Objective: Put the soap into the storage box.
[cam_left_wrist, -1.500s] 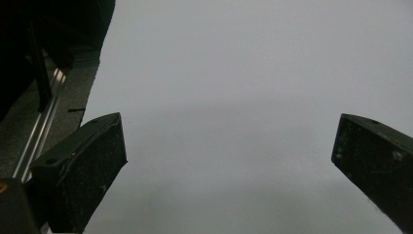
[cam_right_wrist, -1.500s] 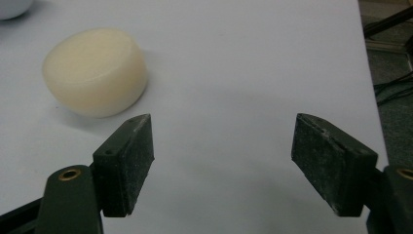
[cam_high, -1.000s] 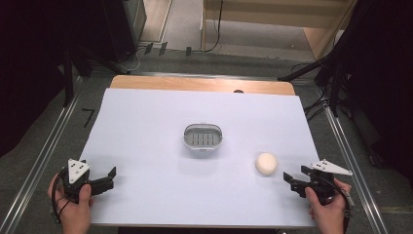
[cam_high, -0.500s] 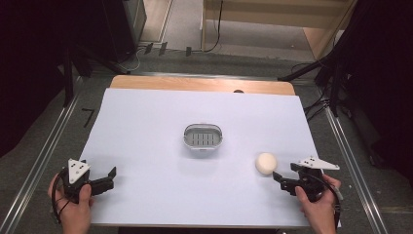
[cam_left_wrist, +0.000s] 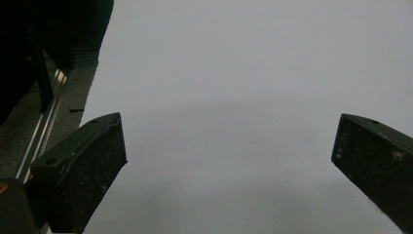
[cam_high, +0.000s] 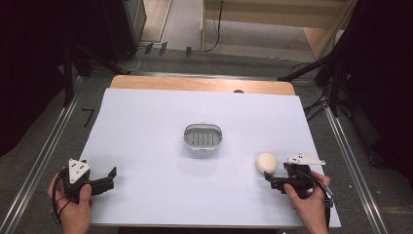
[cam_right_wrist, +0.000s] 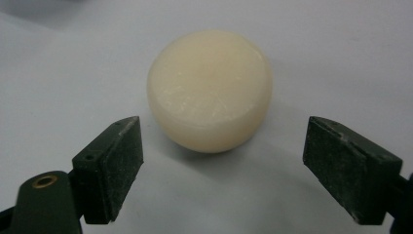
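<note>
Lower right of the frame: the right hand-held gripper, jaws spread wide, faces the cream soap bar lying on the white surface; advancing until both pads flank its middle before clenching should prevent slipping.

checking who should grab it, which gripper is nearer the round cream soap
Right. The right gripper sits just short of the soap, jaws open and apart from it. The left gripper rests open near the table's left front corner, far across from it.
</note>
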{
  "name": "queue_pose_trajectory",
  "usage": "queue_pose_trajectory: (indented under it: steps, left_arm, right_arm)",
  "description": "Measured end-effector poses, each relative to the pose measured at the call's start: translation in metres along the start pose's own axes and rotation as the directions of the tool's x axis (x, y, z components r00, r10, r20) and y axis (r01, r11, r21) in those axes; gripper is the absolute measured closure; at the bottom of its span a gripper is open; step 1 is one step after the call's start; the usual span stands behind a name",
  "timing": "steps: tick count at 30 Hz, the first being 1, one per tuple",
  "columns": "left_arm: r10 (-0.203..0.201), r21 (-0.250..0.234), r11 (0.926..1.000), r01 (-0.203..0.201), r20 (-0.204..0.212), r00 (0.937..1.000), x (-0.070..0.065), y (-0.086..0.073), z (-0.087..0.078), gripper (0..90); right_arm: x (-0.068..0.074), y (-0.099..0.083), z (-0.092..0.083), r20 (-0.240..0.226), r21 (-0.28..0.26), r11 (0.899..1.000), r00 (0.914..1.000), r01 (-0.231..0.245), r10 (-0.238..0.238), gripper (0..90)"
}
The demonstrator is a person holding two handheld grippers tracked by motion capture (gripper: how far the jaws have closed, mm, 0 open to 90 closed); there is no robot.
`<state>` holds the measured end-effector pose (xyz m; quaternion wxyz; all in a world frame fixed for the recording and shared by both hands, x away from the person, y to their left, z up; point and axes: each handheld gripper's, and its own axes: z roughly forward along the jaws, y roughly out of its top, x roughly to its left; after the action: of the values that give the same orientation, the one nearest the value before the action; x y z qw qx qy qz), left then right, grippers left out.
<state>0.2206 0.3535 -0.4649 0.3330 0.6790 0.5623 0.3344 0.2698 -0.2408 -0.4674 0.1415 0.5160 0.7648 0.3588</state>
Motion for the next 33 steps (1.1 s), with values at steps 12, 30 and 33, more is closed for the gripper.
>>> queue_pose_trajectory:
  steps: [12,30,33]
  left_arm:
    - [-0.003,0.001,1.0,0.003,0.0,1.0,0.0,0.0,0.0,0.0]
    - [-0.003,0.004,1.0,0.003,-0.003,1.0,0.0,0.0,0.001,0.0]
    - [-0.005,0.005,1.0,0.005,-0.004,1.0,0.0,0.0,0.001,0.0]
  right_arm:
    - [0.016,0.018,0.028,0.042,0.035,0.999,0.9991,-0.009,0.008,16.0]
    - [0.028,0.033,0.037,0.055,0.051,0.999,0.9984,0.003,-0.005,25.0]
    - [0.029,0.036,0.035,0.049,0.046,0.999,0.9988,0.001,-0.004,25.0]
